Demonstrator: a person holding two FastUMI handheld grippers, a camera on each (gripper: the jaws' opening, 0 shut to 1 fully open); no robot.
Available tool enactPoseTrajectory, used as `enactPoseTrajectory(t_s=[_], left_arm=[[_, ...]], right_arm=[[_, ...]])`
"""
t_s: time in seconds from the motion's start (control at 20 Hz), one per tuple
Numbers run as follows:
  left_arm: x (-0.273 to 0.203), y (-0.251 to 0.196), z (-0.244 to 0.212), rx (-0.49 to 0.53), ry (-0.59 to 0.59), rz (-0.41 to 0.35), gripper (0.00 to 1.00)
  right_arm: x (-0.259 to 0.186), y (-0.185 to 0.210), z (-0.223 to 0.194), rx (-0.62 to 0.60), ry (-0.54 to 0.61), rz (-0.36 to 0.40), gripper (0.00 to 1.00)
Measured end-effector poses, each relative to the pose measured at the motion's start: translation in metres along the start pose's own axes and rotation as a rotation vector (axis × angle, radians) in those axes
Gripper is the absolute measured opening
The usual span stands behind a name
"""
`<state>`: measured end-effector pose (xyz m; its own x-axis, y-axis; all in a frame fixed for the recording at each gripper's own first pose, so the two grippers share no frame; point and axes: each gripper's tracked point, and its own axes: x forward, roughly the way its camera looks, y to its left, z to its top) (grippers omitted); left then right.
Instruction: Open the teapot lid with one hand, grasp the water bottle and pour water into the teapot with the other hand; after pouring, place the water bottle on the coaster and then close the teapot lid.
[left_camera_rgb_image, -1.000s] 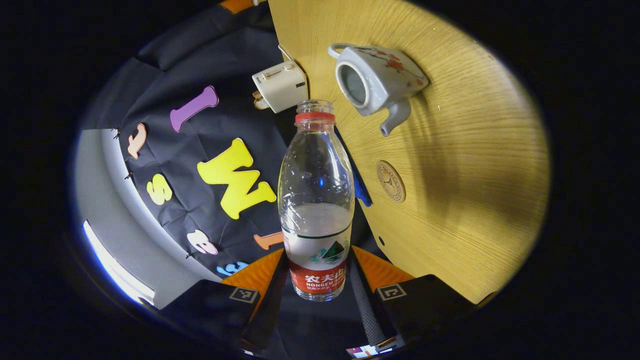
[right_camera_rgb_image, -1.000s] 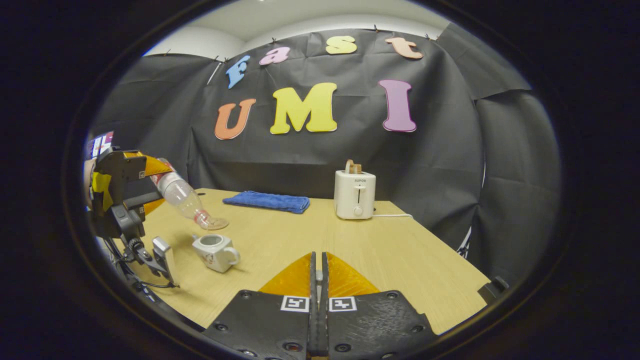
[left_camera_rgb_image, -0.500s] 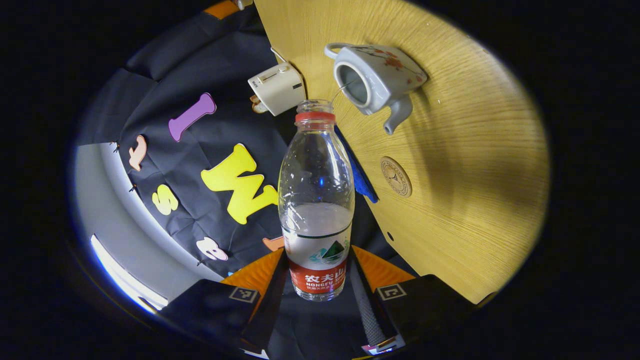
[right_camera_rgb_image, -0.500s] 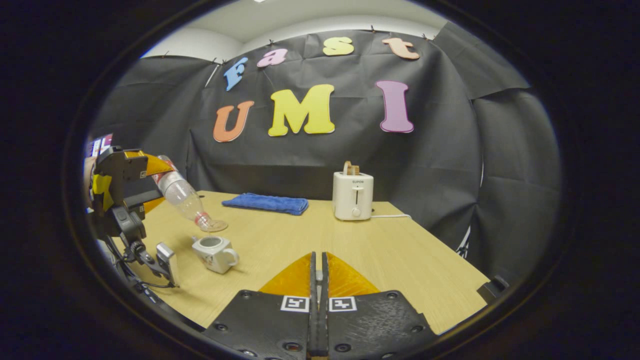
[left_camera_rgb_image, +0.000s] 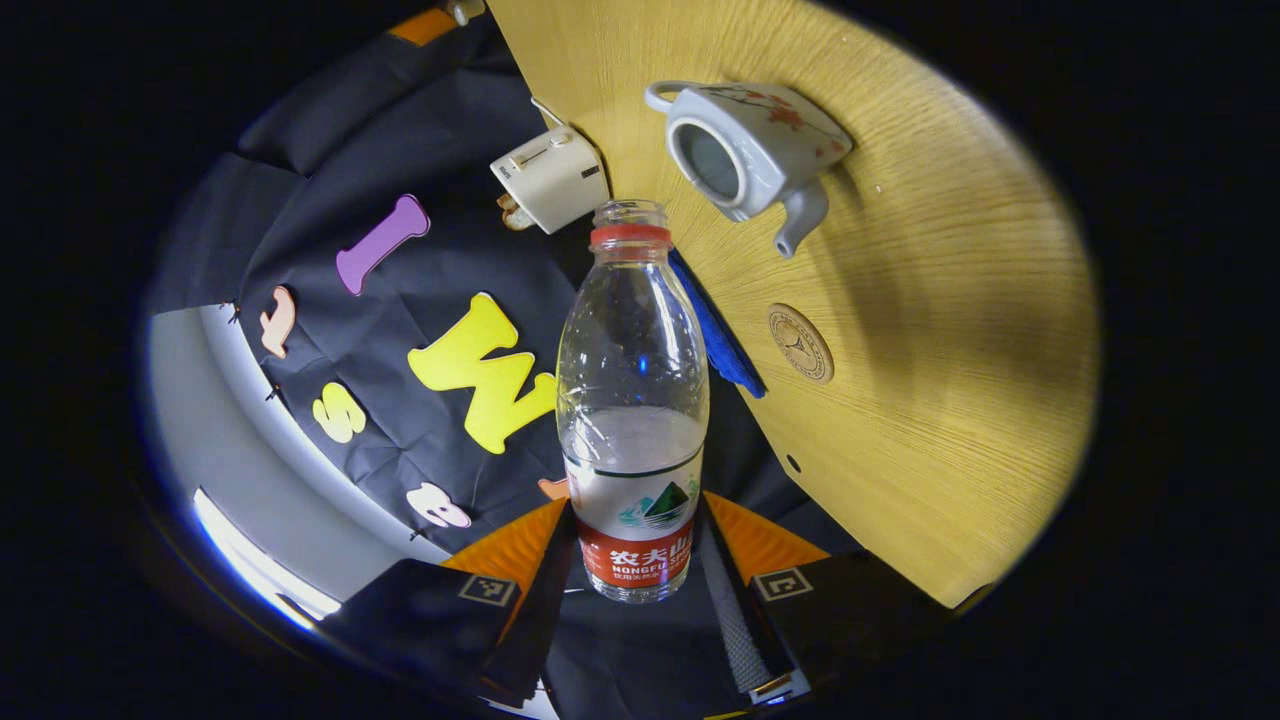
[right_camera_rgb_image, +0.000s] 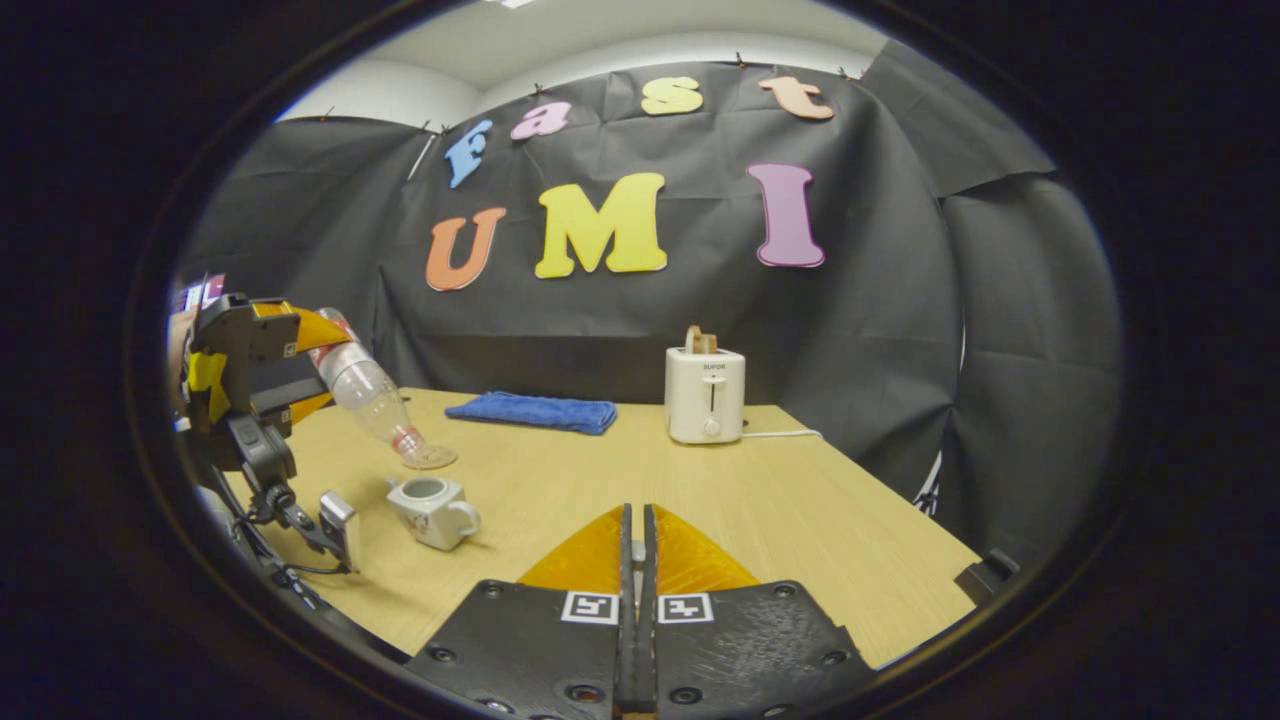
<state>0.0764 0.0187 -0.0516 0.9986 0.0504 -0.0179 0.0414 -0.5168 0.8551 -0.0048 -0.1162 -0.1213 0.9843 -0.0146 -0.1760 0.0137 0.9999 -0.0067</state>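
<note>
My left gripper (left_camera_rgb_image: 636, 520) is shut on the lower, labelled part of the clear water bottle (left_camera_rgb_image: 632, 400), uncapped and partly filled. The right gripper view shows that gripper (right_camera_rgb_image: 300, 345) holding the bottle (right_camera_rgb_image: 368, 393) tilted, mouth down, just above the white teapot (right_camera_rgb_image: 432, 508). The teapot (left_camera_rgb_image: 745, 150) stands lidless, its round opening bare. A round coaster (left_camera_rgb_image: 800, 343) lies beside it. My right gripper (right_camera_rgb_image: 636, 560) hovers over the table's front with its fingers pressed together. A small pale bit, seemingly the lid's knob, sits between them; the rest of the lid is hidden.
A white toaster (right_camera_rgb_image: 705, 393) stands at the back of the wooden table (right_camera_rgb_image: 800, 520), its cord running right. A folded blue cloth (right_camera_rgb_image: 532, 410) lies to its left. A black mount with cables (right_camera_rgb_image: 300, 510) juts in at the table's left edge.
A thin stream from the bottle into the teapot showed half a second ago and is gone now. The left gripper has turned slightly. The right gripper has hardly moved.
</note>
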Motion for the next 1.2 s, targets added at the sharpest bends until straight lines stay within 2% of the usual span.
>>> enactPoseTrajectory(t_s=[0.7,0.75,0.8,0.9,1.0,1.05,1.1,1.2], left_arm=[[0.007,0.005,-0.002,0.02,-0.004,0.006,0.71],[0.007,0.005,-0.002,0.022,-0.005,0.011,0.75],[0.006,0.004,-0.002,0.021,-0.003,0.009,0.71],[0.006,0.004,-0.002,0.013,-0.005,0.008,0.71],[0.005,0.001,-0.003,-0.021,-0.002,0.005,0.71],[0.005,-0.001,-0.002,-0.05,-0.005,0.003,0.75],[0.003,-0.003,-0.002,-0.084,-0.016,-0.011,0.71],[0.002,-0.006,0.0,-0.167,-0.032,-0.036,0.74]], right_arm=[[-0.001,0.001,-0.001,0.001,0.002,0.003,0.0],[0.0,0.002,-0.002,0.002,0.005,0.004,0.0],[0.0,0.002,-0.002,0.002,0.008,0.005,0.0],[-0.001,0.003,-0.001,0.004,0.007,0.006,0.0],[-0.001,0.002,0.0,0.001,0.002,0.004,0.0],[-0.002,0.002,0.001,0.001,0.001,0.003,0.0],[-0.002,0.001,0.001,0.001,0.001,0.001,0.0],[-0.002,0.001,0.002,0.004,0.006,-0.002,0.0]])
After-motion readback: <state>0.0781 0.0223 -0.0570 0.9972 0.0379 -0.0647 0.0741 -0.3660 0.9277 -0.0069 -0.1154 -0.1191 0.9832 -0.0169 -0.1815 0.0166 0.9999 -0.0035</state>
